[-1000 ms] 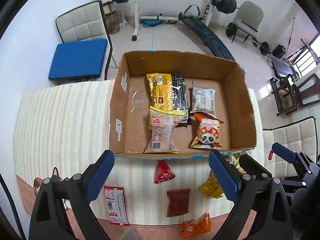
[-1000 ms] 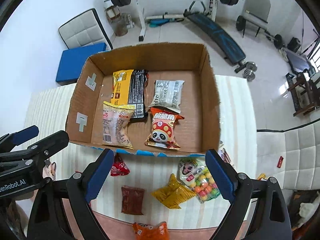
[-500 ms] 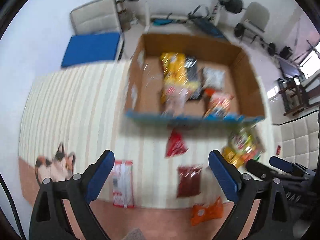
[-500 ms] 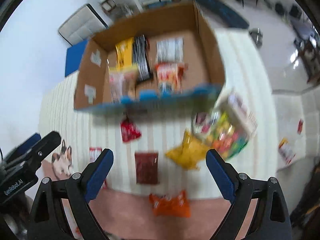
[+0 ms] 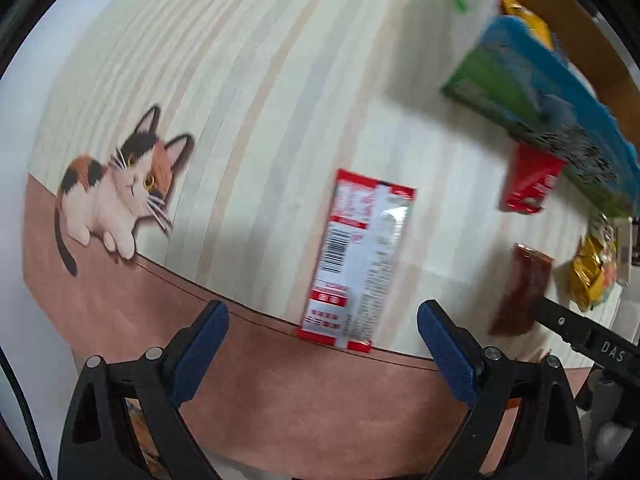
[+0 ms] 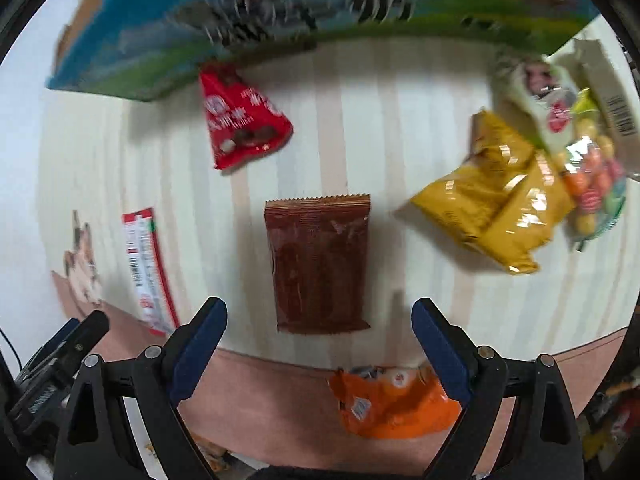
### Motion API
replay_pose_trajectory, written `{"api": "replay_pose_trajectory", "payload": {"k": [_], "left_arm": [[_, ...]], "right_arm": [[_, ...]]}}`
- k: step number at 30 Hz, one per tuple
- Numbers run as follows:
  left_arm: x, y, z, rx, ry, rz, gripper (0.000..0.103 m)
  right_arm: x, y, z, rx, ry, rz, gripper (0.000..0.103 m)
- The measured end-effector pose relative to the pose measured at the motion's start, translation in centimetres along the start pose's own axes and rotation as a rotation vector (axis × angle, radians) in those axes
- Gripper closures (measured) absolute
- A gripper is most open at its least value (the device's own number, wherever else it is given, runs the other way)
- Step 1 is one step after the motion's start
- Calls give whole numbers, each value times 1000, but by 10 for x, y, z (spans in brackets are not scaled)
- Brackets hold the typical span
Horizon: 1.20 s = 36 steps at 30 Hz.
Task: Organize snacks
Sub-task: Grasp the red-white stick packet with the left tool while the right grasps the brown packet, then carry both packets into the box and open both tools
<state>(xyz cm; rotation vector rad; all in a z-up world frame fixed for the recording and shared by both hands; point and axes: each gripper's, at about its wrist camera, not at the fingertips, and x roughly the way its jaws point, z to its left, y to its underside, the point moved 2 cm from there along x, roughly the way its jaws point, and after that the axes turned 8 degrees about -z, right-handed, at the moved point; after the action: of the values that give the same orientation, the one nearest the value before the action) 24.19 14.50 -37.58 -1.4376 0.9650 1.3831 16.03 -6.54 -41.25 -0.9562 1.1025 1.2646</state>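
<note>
- Left hand-held gripper [image 5: 322, 342]: jaws wide apart, nothing between the pads, poised over the bench [image 5: 256, 80] and pointing down at it.
- Red-and-white pack [image 5: 358, 260]: flat on the striped bench cloth, just ahead of the left jaws, its near end on the brown border.
- Cat picture [image 5: 116, 192]: printed on the cloth, left of that pack.
- Right hand-held gripper [image 6: 318, 338]: jaws wide apart, empty.
- Brown pack [image 6: 320, 264]: flat on the bench, just ahead of the right jaws, centred between them.
- Red bag [image 6: 244, 124]: beyond the brown pack, near the box [image 6: 280, 20].
- Yellow bag [image 6: 496, 196]: to the right, touching a candy bag [image 6: 592, 176].
- Orange bag [image 6: 392, 404]: on the brown border, by the right finger.
</note>
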Motion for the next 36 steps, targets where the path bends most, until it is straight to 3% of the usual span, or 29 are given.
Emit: {"api": "replay_pose_trajectory", "payload": {"k": [10, 16, 22, 26, 30, 36], "left_arm": [[52, -2, -20, 86, 25, 91, 6], [67, 0, -36, 134, 18, 104, 7], [75, -9, -45, 131, 19, 117, 40], [80, -9, -45, 121, 37, 118, 46], [75, -7, -48, 133, 31, 109, 52], [67, -7, -55, 120, 36, 91, 60]], "right_arm": [[27, -5, 16, -7, 100, 27, 8], [39, 0, 19, 1, 125, 41, 17], [45, 7, 31, -23, 181, 21, 24], [51, 16, 42, -35, 211, 8, 31], [47, 26, 44, -48, 225, -10, 45], [43, 35, 47, -60, 209, -19, 45]]}}
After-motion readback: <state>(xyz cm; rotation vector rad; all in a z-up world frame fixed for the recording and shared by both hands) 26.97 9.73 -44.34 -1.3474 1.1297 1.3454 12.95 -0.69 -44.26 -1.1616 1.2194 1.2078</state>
